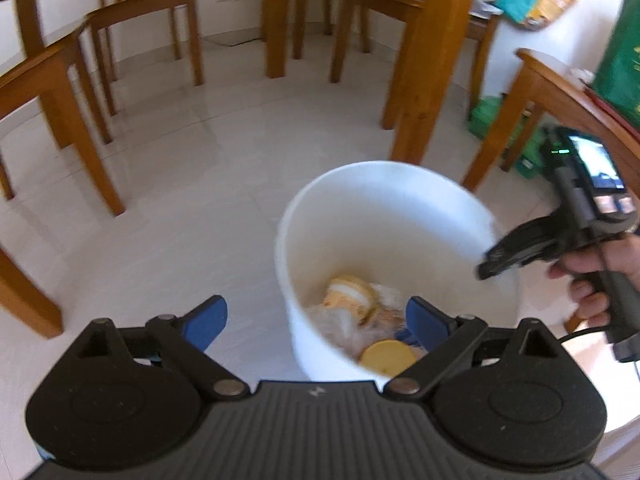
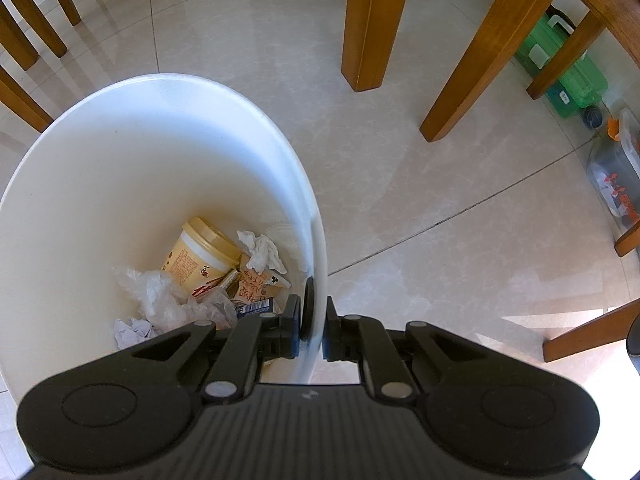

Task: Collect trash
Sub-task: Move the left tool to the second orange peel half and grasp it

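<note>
A white bin stands on the tiled floor. My right gripper is shut on the bin's rim, one finger inside the wall and one outside; the left wrist view shows this gripper in a person's hand at the rim's right side. Inside lie a yellow cup, crumpled tissue, clear plastic wrap, a printed carton and a round yellow lid. My left gripper hangs open over the bin's near edge, nothing between its blue fingers.
Wooden chair legs stand to the left and a thick table leg behind the bin. At the right are another chair, a green box and a clear plastic container. Bare tiles lie right of the bin.
</note>
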A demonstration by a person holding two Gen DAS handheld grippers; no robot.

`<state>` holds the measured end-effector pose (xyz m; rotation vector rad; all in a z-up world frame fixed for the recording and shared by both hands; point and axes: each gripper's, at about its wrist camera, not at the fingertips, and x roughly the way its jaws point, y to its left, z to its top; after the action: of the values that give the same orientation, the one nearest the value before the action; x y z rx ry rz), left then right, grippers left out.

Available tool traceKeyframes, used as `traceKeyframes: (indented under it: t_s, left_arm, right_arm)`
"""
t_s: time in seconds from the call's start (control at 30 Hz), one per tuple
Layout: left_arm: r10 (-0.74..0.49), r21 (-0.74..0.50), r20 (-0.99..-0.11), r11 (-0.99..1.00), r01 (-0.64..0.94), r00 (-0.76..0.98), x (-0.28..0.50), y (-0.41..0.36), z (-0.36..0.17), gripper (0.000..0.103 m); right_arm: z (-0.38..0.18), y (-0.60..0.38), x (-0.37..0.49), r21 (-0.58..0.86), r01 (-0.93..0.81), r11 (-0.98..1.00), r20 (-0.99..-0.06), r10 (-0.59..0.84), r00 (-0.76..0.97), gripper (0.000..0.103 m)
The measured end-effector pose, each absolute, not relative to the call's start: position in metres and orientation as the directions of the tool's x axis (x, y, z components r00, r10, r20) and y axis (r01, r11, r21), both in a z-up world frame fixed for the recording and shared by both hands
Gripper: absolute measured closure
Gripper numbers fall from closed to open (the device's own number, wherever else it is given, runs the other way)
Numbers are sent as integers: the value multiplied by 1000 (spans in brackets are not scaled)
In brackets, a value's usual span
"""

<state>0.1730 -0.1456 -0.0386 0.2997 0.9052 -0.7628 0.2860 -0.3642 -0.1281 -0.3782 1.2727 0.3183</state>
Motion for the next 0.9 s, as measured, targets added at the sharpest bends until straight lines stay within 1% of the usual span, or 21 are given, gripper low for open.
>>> traceKeyframes:
  t_s: [0.1, 0.4, 0.5, 0.63, 0.73, 0.9]
  left_arm:
    - [-431, -60, -805, 742, 668, 407, 184, -122, -51, 6]
    - [-267, 23, -850, 842, 538, 454, 224, -49, -108, 6]
    - [-215, 43, -860, 873, 486, 463, 232, -26, -140, 6]
    - [-174, 21, -878, 916, 401, 445, 231, -4, -187, 6]
    - [-156, 23, -882, 928, 371, 444, 220, 5, -222, 6]
    - [-98, 71, -892, 934, 351, 441, 195, 7, -272, 6]
  right_arm:
    - [-128, -364, 286, -98, -437, 894, -964, 24, 266, 91]
    - [-127, -364, 286, -106, -447, 888, -962, 22, 272, 91]
    - [-127, -363, 286, -107, -449, 887, -962, 22, 272, 91]
    - [-127, -362, 286, -114, -448, 887, -961, 17, 277, 91]
    - [-128, -361, 285, -123, -451, 884, -959, 12, 285, 91]
    - [-128, -360, 285, -131, -456, 880, -957, 9, 291, 90]
